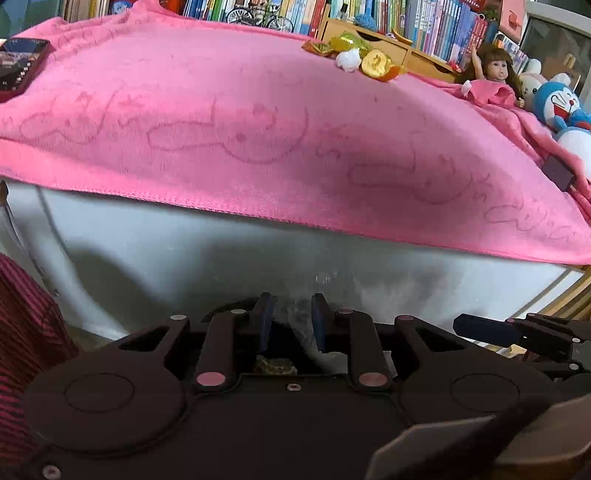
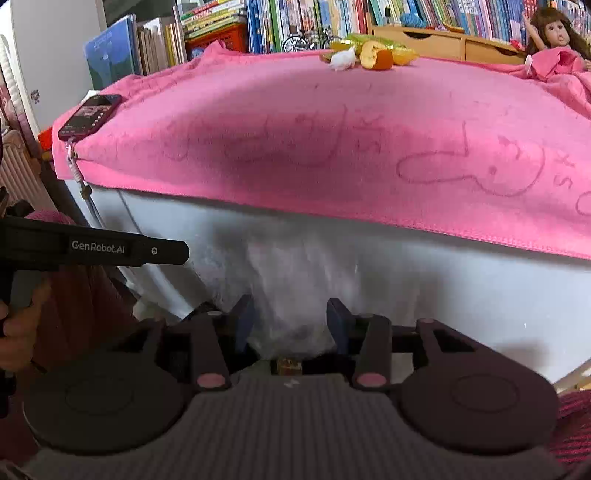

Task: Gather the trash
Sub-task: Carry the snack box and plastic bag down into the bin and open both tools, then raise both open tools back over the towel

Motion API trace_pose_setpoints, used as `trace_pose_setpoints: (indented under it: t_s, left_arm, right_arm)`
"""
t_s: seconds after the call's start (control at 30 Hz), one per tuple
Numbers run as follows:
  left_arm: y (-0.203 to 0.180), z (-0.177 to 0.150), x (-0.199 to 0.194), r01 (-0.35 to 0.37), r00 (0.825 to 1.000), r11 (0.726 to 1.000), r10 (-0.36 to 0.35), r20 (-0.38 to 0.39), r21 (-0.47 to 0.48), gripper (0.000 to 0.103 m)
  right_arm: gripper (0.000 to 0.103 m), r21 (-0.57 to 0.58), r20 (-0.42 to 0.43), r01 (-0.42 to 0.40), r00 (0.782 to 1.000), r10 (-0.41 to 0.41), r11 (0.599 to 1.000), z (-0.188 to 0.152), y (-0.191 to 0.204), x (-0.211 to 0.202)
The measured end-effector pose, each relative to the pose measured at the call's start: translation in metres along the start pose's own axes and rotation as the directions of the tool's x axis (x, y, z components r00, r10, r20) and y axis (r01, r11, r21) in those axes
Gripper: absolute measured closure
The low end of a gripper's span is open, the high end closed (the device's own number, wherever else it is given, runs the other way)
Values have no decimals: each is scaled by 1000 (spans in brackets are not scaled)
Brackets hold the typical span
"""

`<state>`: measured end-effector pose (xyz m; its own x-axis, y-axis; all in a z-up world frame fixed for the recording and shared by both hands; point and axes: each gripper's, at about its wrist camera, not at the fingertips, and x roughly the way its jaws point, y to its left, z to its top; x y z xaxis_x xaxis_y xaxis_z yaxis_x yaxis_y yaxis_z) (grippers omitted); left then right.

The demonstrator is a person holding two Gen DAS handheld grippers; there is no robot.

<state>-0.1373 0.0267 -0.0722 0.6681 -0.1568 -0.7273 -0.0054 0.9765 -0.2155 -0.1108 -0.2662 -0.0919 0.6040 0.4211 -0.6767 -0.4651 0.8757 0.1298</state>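
Observation:
Both grippers hang low in front of the white table front point(image 1: 147, 240), under the hem of a pink towel point(image 1: 221, 122). My left gripper point(image 1: 291, 317) is shut on a clear plastic bag point(image 1: 295, 306) bunched between its blue pads. My right gripper point(image 2: 291, 321) holds the same plastic bag point(image 2: 291, 280), which fills the gap between its wider-set fingers. At the towel's far edge lies a small heap of trash: a crumpled white tissue point(image 1: 348, 59) point(image 2: 342, 59), an orange peel point(image 1: 378, 64) point(image 2: 376, 55) and gold wrappers point(image 1: 321, 47).
A phone point(image 1: 18, 66) point(image 2: 90, 114) lies on the towel's left corner. A doll point(image 1: 493, 74) point(image 2: 554, 33), plush toys point(image 1: 561, 107) and a small dark block point(image 1: 557, 171) crowd the right end. A wooden drawer box point(image 1: 384, 44) and bookshelves stand behind. A striped sleeve point(image 1: 22, 332) is at left.

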Motion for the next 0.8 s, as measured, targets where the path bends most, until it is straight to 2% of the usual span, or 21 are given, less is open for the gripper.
trace_pose_setpoints:
  t_s: [0.27,0.57,0.73,0.8]
  left_arm:
    - [-3,-1,7,-1,1000,1000,1,-27,15,82]
    - [-4,2,8,1,999,1000,0,-33,26,81]
    - [-6,5,0,10,1000,999,-9,-20,38,68]
    - [-8,10,-8,28,1000,999,-28,-2,37,66]
  right_arm:
    - [42,0,-29,-8,1000,8,1000,-5,2,4]
    - [40,8,-22,-17,1000,17,1000,-2,0,2]
    - [38,6,5,-38,999,38,999,5,-1,-5]
    - [36,16,29,-64,998,64,998,11,-3,-11]
